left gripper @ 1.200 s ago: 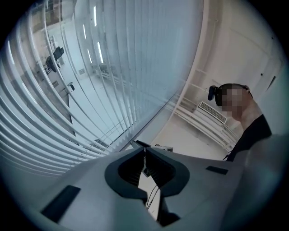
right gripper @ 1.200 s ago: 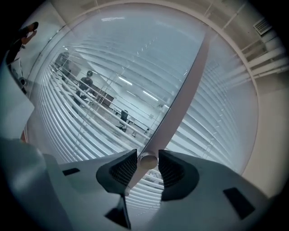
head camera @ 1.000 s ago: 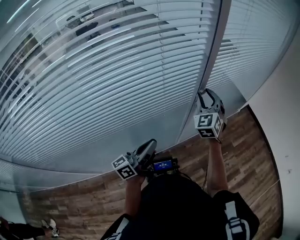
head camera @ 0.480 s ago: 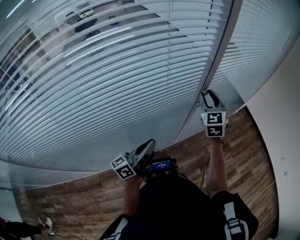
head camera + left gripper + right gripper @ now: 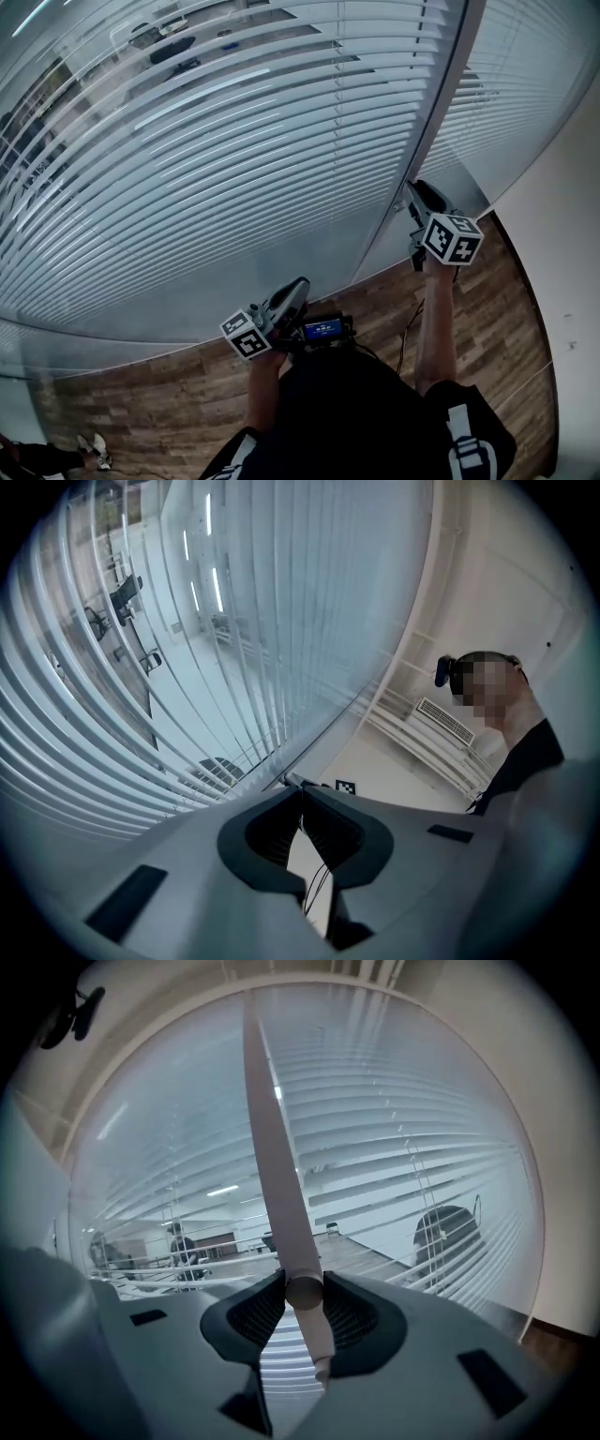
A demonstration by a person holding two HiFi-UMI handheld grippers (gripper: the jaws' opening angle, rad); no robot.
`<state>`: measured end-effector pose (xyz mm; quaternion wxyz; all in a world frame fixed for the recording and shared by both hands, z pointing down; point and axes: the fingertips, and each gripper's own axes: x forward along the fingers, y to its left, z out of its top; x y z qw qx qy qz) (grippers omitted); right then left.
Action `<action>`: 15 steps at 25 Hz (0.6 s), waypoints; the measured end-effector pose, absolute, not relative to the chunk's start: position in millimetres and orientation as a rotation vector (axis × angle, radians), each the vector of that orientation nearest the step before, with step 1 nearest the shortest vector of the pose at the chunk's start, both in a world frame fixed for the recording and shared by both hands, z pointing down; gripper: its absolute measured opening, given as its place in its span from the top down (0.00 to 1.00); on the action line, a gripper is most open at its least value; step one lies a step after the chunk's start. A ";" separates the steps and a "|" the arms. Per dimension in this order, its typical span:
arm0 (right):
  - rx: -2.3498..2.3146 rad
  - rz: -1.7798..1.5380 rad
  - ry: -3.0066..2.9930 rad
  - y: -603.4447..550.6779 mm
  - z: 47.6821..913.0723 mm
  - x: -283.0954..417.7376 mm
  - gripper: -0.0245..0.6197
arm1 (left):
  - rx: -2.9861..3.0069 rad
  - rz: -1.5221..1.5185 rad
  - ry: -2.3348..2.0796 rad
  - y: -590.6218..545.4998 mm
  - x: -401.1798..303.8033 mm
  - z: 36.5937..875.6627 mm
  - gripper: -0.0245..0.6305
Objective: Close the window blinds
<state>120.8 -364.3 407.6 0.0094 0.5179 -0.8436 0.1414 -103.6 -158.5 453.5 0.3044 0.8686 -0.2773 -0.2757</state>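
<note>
White slatted window blinds (image 5: 234,141) fill the wall in front of me, their slats partly tilted, with the room behind mirrored in the glass. A pale round tilt wand (image 5: 281,1185) hangs down along the strip between the two blind panels (image 5: 433,103). My right gripper (image 5: 417,190) is shut on the wand's lower end, which shows pinched between the ribbed pads (image 5: 303,1293); its marker cube (image 5: 453,239) sticks out to the right. My left gripper (image 5: 302,286) is held low by my waist, away from the blinds, jaws shut on nothing (image 5: 300,785).
A second blind panel (image 5: 525,84) hangs to the right of the wand, then a white wall (image 5: 572,253). Below is wood-plank floor (image 5: 487,309). A small device with a blue screen (image 5: 324,330) sits at my waist. Shoes (image 5: 94,450) lie at the lower left.
My right gripper has rolled about the wand while staying in place; its marker cube swung from below the jaws out to the right. The left gripper has not moved.
</note>
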 end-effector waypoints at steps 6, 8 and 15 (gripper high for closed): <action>1.615 -0.202 -2.386 -348.9 404.0 114.1 0.73 | 2.304 -0.720 -0.733 -155.0 -105.2 458.1 0.94; 1.590 -0.375 -2.242 -349.0 404.5 109.4 0.71 | 2.304 -0.719 -0.732 -156.0 -104.4 459.1 0.94; 1.502 -0.535 -2.054 -356.3 400.9 105.8 0.74 | 2.305 -0.719 -0.728 -158.7 -99.1 452.9 0.94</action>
